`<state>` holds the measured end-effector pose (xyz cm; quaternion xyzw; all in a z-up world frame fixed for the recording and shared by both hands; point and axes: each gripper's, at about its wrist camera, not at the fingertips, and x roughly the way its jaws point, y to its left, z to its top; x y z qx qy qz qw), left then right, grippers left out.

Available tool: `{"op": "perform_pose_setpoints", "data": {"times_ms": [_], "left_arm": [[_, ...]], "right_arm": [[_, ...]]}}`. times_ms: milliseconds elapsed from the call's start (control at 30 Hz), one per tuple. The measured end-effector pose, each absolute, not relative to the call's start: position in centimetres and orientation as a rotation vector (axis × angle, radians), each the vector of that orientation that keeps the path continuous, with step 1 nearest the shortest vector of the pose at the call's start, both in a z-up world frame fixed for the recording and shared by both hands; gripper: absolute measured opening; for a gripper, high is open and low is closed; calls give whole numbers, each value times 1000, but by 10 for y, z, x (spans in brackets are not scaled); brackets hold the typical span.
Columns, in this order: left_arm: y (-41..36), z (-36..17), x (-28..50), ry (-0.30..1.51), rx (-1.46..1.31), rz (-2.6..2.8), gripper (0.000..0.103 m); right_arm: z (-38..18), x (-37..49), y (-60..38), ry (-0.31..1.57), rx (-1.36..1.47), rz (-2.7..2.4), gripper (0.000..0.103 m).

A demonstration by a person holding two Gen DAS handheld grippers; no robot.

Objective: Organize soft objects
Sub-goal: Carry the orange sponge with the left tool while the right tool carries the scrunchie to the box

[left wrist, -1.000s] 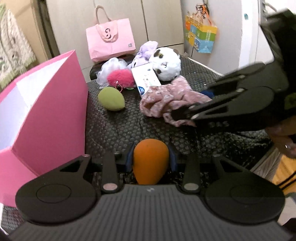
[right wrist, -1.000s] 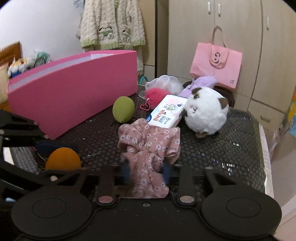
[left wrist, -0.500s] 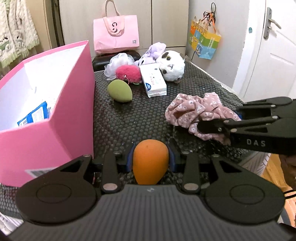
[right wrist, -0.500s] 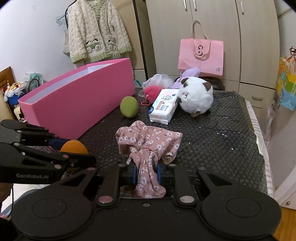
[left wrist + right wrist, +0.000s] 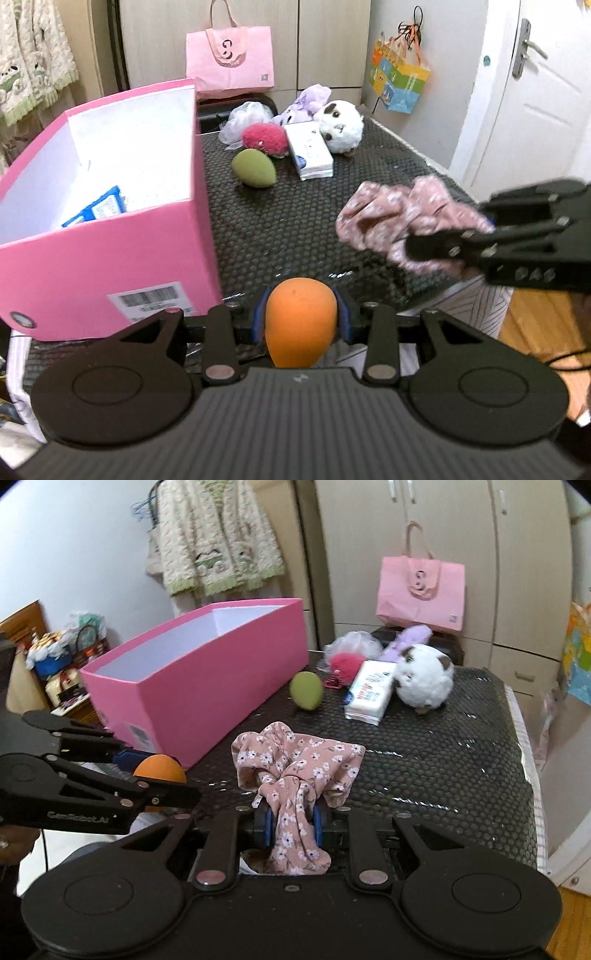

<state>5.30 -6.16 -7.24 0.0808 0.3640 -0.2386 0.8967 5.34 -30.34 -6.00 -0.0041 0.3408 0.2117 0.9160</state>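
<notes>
My left gripper [image 5: 301, 320] is shut on an orange egg-shaped sponge [image 5: 300, 325], held above the near table edge beside the open pink box [image 5: 110, 254]. My right gripper [image 5: 292, 821] is shut on a pink floral cloth [image 5: 295, 764], lifted over the near right part of the table; the cloth also shows in the left wrist view [image 5: 402, 218]. On the black mat lie a green sponge [image 5: 254, 170], a red fluffy ball [image 5: 264, 137], a white tissue pack [image 5: 309, 150] and a white plush toy [image 5: 341, 127].
The pink box holds a blue packet [image 5: 98, 210]. A white mesh puff [image 5: 247, 116], a purple plush [image 5: 306, 101] and a pink paper bag [image 5: 229, 55] stand at the back. A door [image 5: 532, 92] is at the right. The left gripper [image 5: 162, 794] sits left of the cloth.
Both grippers have pulled back toward the near table edge and risen. The orange sponge and the floral cloth came along; the cloth is off the mat. The box interior has come into view.
</notes>
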Motion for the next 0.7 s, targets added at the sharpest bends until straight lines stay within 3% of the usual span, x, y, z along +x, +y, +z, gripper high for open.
{"op": "perform_pose_setpoints", "data": {"times_ms": [433,700], "left_arm": [[-12,-34,45,805,211,-546,36],[17,2,50,749,223,-498,37]], "right_arm": [[-23,51,-270,750,-35,642,23],[11,63,-234,660,-71,728,24]]}}
